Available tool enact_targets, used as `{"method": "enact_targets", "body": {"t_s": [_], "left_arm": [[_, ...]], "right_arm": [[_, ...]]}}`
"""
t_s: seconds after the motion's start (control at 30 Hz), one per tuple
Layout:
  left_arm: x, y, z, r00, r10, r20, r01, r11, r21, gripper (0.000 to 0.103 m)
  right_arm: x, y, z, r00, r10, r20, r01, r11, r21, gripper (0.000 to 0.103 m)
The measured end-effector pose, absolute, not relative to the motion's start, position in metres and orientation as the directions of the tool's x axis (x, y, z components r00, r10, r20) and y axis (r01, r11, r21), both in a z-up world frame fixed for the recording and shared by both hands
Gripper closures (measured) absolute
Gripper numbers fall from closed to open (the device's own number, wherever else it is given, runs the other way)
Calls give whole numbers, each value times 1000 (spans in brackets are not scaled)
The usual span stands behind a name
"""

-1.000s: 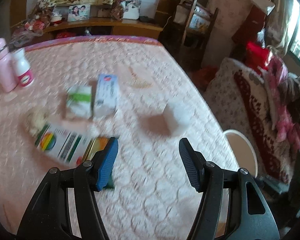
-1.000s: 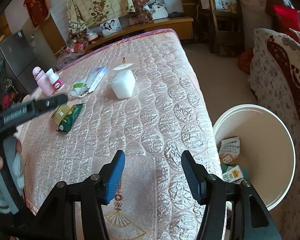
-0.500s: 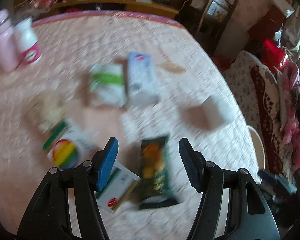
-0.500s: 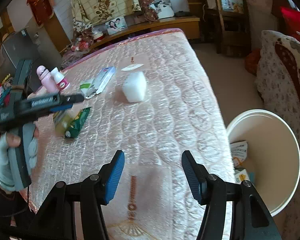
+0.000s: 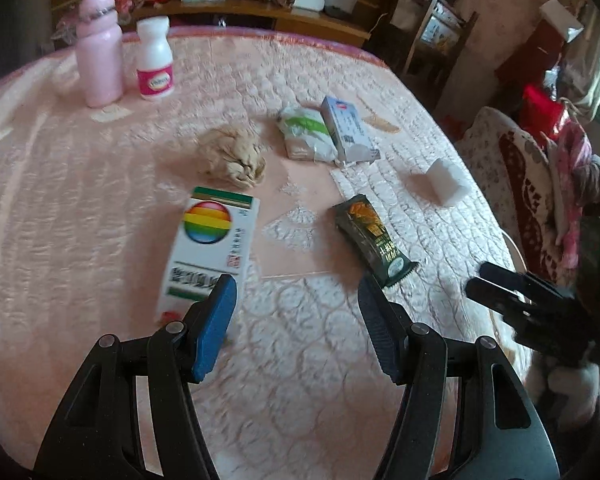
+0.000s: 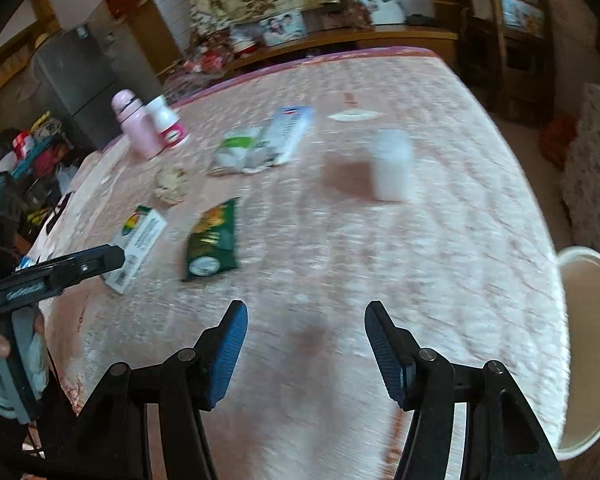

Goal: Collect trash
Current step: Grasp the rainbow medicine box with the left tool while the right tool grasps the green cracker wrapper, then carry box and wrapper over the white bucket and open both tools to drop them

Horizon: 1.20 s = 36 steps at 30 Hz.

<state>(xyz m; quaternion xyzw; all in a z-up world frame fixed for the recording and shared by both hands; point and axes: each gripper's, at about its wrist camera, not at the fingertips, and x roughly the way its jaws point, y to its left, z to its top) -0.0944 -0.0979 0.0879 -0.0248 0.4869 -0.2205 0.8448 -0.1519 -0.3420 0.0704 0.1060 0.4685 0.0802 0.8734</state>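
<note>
Trash lies on a pink quilted bed [image 5: 80, 208]: a white box with a rainbow disc [image 5: 210, 248], a dark green snack wrapper [image 5: 374, 240], a crumpled beige wad [image 5: 234, 156], a white-and-green packet [image 5: 306, 138], a pale blue box [image 5: 350, 128] and a white block [image 5: 446, 182]. My left gripper [image 5: 296, 308] hovers open, empty, just short of the rainbow box and the wrapper. My right gripper [image 6: 304, 328] is open over bare quilt, nothing between its jaws; the green wrapper [image 6: 212, 240] and the white block [image 6: 392, 164] lie beyond it. A white bin [image 6: 588, 344] stands on the floor at the right.
A pink bottle [image 5: 100, 48] and a white bottle with a pink label [image 5: 154, 58] stand at the bed's far left. A wooden shelf [image 5: 260, 10] runs behind the bed, a chair [image 5: 436, 32] and a patterned sofa [image 5: 532, 184] to the right. A gloved hand [image 6: 4, 364] holds the left gripper.
Both grippers have swept leftwards across the bed. The rainbow box and green wrapper now lie just ahead of the left gripper. The bin has slid to the right edge of the right view.
</note>
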Motion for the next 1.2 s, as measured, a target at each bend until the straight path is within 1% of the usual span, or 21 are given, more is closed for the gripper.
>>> {"method": "enact_targets", "body": {"t_s": [0.07, 0.13, 0.2, 0.3, 0.67, 0.83, 0.9, 0.93, 0.97, 1.0, 1.03, 1.07, 1.2], "left_arm": [[-98, -89, 93, 451, -387, -804, 354, 905, -236, 41], [-98, -85, 94, 480, -354, -803, 359, 914, -188, 41], [-95, -81, 92, 505, -314, -804, 356, 924, -137, 41], [-87, -74, 83, 520, -283, -806, 346, 932, -105, 41], [-55, -83, 51, 490, -268, -830, 329, 938, -108, 41], [-50, -89, 39, 472, -244, -847, 311, 945, -99, 41], [-50, -89, 35, 459, -245, -854, 304, 946, -108, 42], [-52, -89, 34, 460, -247, -853, 301, 947, -112, 45], [-54, -89, 35, 468, -246, -849, 297, 948, -111, 53], [-55, -89, 35, 468, -245, -849, 295, 949, -111, 53], [-56, -89, 36, 464, -248, -850, 292, 949, -118, 53], [-58, -89, 37, 462, -255, -849, 290, 949, -127, 53], [-69, -92, 47, 473, -281, -835, 298, 943, -149, 53]], "right_arm": [[-143, -326, 70, 542, 260, -799, -73, 962, 263, 44], [-136, -314, 70, 538, 276, -797, -103, 959, 263, 42], [-126, -300, 68, 529, 284, -800, -129, 958, 255, 41], [-110, -284, 65, 510, 298, -807, -165, 955, 248, 40], [-76, -259, 44, 477, 272, -836, -190, 960, 204, 39], [-72, -255, 42, 501, 257, -827, -201, 963, 177, 39], [-73, -253, 42, 507, 232, -830, -209, 967, 143, 45], [-73, -252, 42, 513, 218, -831, -212, 970, 123, 55], [-75, -251, 42, 517, 209, -830, -217, 970, 109, 61], [-77, -252, 42, 520, 207, -829, -223, 970, 102, 63], [-78, -252, 42, 520, 207, -829, -226, 969, 101, 69], [-81, -254, 43, 522, 208, -827, -226, 969, 101, 71], [-94, -263, 51, 533, 229, -815, -220, 967, 128, 72]]}}
